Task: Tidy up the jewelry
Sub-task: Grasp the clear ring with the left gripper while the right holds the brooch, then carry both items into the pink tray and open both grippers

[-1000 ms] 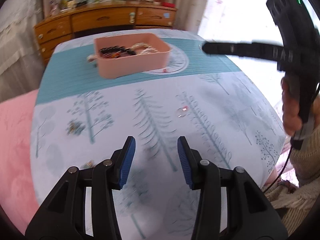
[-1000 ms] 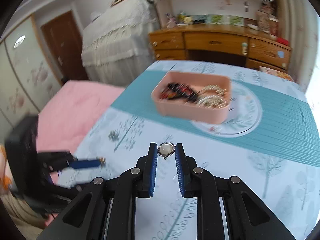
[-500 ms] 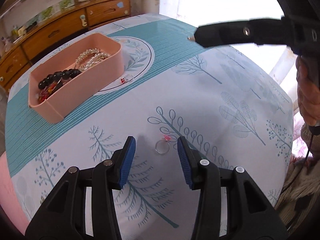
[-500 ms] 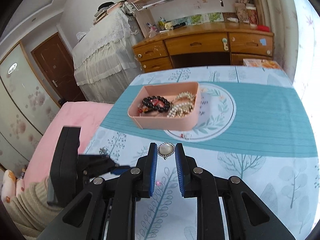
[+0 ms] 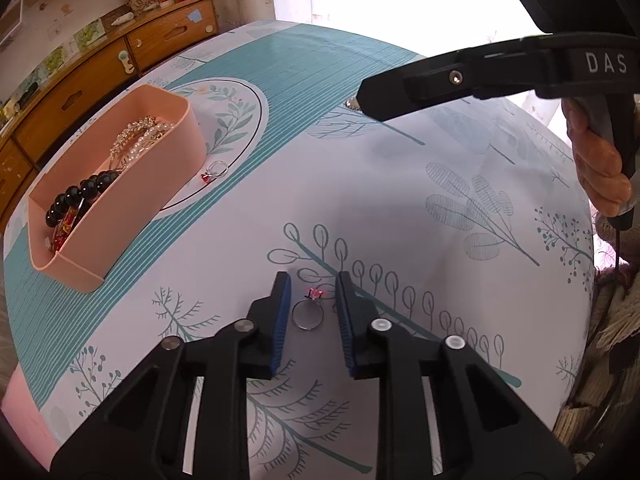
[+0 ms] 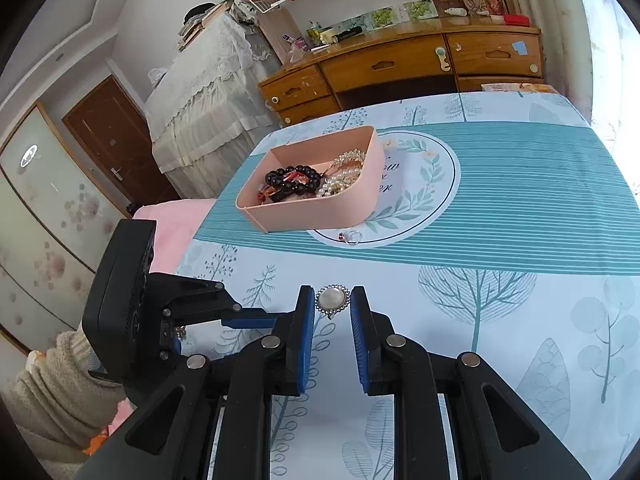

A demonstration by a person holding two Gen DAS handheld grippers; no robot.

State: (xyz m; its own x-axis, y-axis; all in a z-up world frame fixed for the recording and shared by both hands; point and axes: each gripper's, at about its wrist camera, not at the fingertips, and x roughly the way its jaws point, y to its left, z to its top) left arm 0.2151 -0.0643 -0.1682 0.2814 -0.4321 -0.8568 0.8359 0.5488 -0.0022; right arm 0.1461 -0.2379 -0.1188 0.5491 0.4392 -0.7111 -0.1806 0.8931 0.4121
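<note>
A pink tray [image 5: 132, 196] [image 6: 320, 210] on the tablecloth holds black beads [image 6: 292, 184] and pearl jewelry [image 5: 140, 136]. My left gripper [image 5: 310, 288] is open, its fingers on either side of a silver ring with a pink stone [image 5: 307, 312] lying on the cloth. My right gripper [image 6: 332, 300] is shut on a round pearl brooch [image 6: 332, 300] and holds it above the table; it also shows in the left wrist view [image 5: 440, 84]. A second ring with a red stone [image 5: 215, 170] [image 6: 351, 237] lies on the cloth beside the tray.
A wooden dresser [image 6: 400, 72] stands beyond the table's far edge. A pink bed [image 6: 176, 220] lies to the left of the table. The person's hand [image 5: 600, 168] grips the right tool at the table's right edge.
My left gripper has moved forward and down so the pink-stone ring now lies between its fingers. My right gripper has kept hold of the brooch and shifted slightly.
</note>
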